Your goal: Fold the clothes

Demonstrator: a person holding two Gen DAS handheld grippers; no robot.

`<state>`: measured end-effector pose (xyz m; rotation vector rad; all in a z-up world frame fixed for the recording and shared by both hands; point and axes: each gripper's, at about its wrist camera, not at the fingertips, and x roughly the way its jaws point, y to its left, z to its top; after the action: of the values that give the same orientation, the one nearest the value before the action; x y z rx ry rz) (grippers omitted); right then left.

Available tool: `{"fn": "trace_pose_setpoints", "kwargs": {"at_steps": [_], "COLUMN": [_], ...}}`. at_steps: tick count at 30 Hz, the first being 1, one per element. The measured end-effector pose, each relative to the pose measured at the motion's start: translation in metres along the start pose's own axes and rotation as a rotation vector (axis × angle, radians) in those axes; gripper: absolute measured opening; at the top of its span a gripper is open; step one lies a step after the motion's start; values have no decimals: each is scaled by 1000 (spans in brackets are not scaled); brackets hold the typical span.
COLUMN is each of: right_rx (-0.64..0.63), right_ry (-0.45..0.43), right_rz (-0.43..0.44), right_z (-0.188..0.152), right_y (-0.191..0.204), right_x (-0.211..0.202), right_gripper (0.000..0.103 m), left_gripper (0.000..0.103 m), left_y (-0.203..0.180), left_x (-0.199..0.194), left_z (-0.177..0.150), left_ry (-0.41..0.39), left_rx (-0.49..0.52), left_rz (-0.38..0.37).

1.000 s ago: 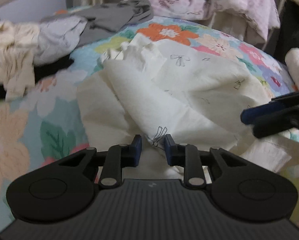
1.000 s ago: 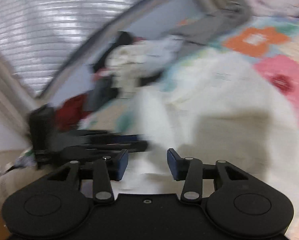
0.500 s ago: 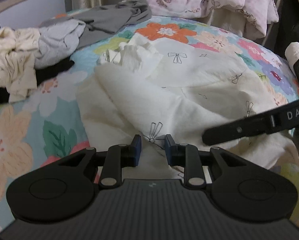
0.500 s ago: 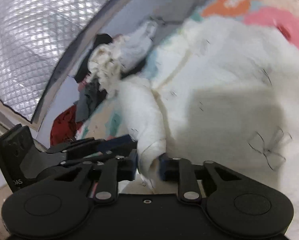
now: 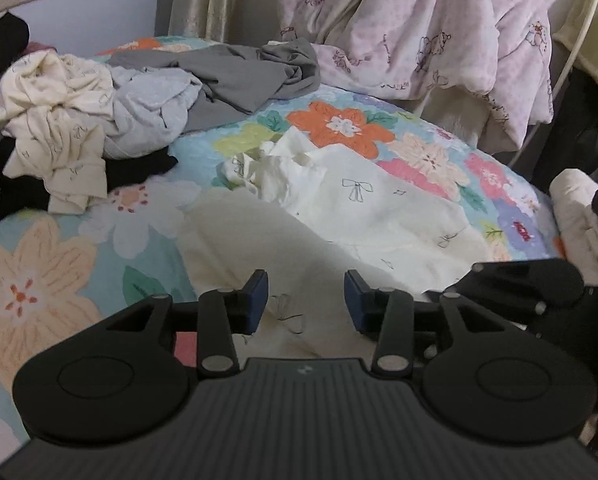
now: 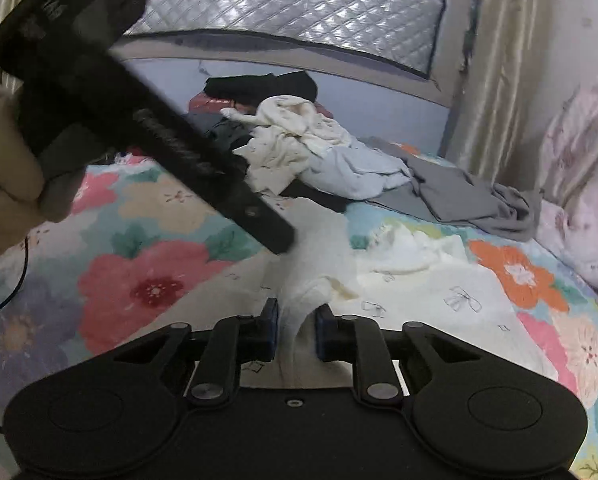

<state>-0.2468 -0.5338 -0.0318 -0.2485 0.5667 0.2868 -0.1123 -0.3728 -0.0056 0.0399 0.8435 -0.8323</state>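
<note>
Cream garment (image 6: 319, 280) fold btwn right tool (image 6: 296, 332) pads

Floral bedspread (image 5: 79, 280), beige curtains (image 6: 495, 80), quilted silver window panel (image 6: 299, 4).

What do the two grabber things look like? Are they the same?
Yes, both look alike. The left gripper and the right gripper are matte black plastic, each with a ribbed body, two round discs, silver pivot pins on jointed bars, and blue pads on the fingertips. White letters mark the left one's side.
</note>
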Motion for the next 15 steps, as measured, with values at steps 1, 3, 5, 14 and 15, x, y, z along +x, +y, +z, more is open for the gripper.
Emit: {"fn": "trace_pose_setpoints", "kwargs": {"at_steps": [1, 3, 5, 14, 15], "right_rx": [-21, -101, -187, -389, -421], "right_ry": [-5, -4, -6, -14, -13], "right_rz": [-9, -46, -59, -76, -86], "right_z": [1, 0, -2, -4, -5], "right_y": [4, 15, 23, 49, 53], "right_x": [0, 1, 2, 6, 7], "right_gripper": [23, 23, 23, 23, 23], "left_gripper": [41, 41, 41, 47, 49], "left_y": [0, 0, 1, -6, -9], "left_x": [0, -1, -3, -12, -12], "left_z": [-1, -2, -3, 0, 1], "left_ry": [2, 2, 2, -12, -8], "left_rx": [-8, -22, -30, -50, -38], "left_rz": [-2, -4, -5, -35, -35]}}
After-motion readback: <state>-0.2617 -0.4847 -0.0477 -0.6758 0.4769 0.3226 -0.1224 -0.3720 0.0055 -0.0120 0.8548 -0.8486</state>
